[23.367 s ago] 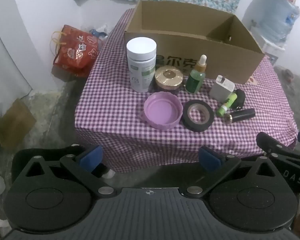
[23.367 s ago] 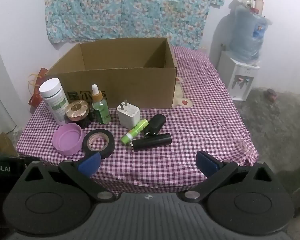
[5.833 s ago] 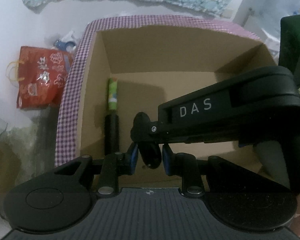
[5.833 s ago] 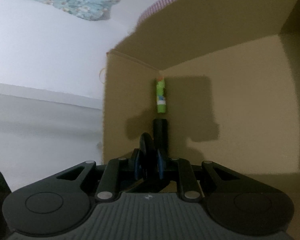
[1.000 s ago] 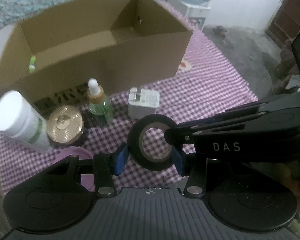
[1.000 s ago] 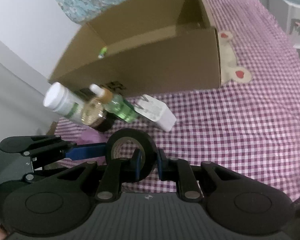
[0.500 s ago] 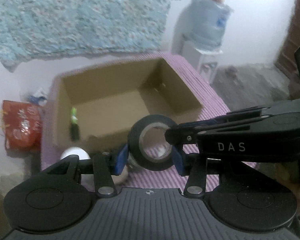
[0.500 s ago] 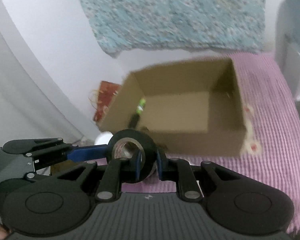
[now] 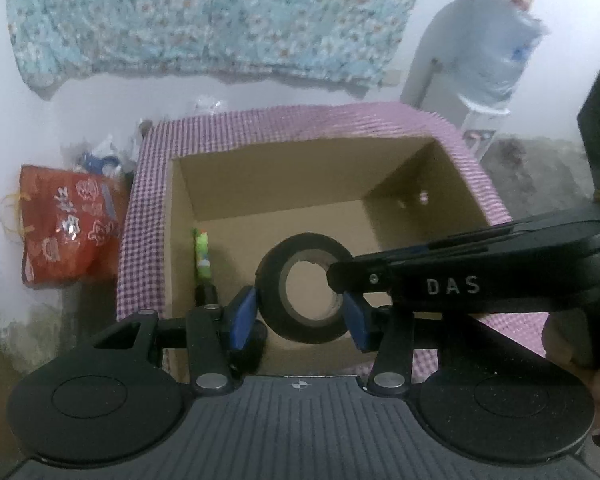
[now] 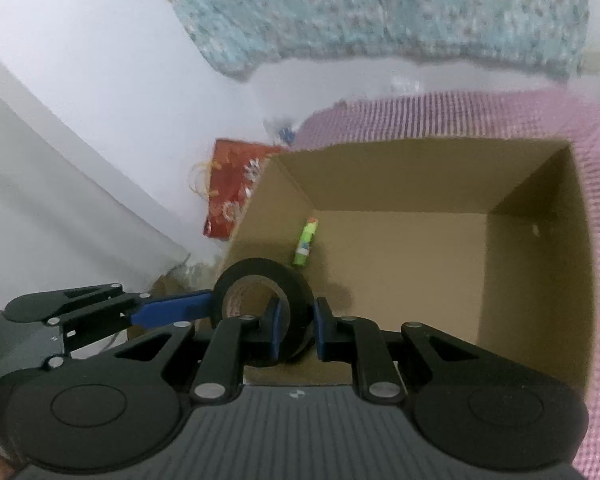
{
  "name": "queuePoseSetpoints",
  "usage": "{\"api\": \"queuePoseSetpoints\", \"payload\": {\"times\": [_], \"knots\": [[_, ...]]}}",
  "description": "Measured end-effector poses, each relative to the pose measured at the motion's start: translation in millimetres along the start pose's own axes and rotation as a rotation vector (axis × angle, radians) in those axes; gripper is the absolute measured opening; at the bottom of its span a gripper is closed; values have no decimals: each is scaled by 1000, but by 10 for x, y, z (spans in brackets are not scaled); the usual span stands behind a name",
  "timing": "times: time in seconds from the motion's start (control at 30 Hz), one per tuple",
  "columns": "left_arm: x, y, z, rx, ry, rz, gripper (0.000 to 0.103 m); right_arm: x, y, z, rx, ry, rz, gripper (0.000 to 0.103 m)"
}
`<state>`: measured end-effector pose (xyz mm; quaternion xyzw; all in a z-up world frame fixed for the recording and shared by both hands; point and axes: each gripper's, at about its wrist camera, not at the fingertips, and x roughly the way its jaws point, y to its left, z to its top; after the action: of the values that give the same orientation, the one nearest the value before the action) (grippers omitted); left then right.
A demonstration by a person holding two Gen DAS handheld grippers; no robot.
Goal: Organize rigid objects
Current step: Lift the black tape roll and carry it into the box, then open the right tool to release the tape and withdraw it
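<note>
Both grippers hold one black tape roll (image 9: 269, 285) over the open cardboard box (image 9: 284, 172). My left gripper (image 9: 300, 316) is shut across the roll's outer rim. My right gripper (image 10: 294, 328) is shut on the roll's (image 10: 296, 280) band, one finger through the hole; its arm crosses the left wrist view (image 9: 480, 280). A green tube (image 9: 203, 254) lies on the box floor along the left wall, with a black cylinder (image 9: 206, 292) below it, mostly hidden. The tube also shows in the right wrist view (image 10: 307, 241).
The box sits on a table with a purple checked cloth (image 9: 140, 216). A red bag (image 9: 68, 228) is on the floor at the left. A water dispenser (image 9: 488, 60) stands at the back right. A floral cloth (image 9: 220, 16) hangs on the wall.
Both grippers have carried the tape roll up from the table and forward over the box. The bottles on the table have dropped out of view.
</note>
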<state>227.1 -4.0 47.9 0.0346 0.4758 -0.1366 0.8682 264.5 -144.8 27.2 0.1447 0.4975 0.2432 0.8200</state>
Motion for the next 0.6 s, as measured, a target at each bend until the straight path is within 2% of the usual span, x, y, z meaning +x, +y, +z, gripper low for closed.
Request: {"api": "queuePoseSetpoints", "payload": {"times": [0.2, 0.4, 0.6], "knots": [[471, 174, 199, -8, 110, 33, 47, 609, -235, 272, 58, 121, 13, 18], [843, 318, 244, -27, 211, 71, 47, 1115, -415, 386, 110, 219, 41, 18], [958, 308, 291, -5, 244, 99, 47, 1395, -473, 412, 124, 258, 31, 17]]}}
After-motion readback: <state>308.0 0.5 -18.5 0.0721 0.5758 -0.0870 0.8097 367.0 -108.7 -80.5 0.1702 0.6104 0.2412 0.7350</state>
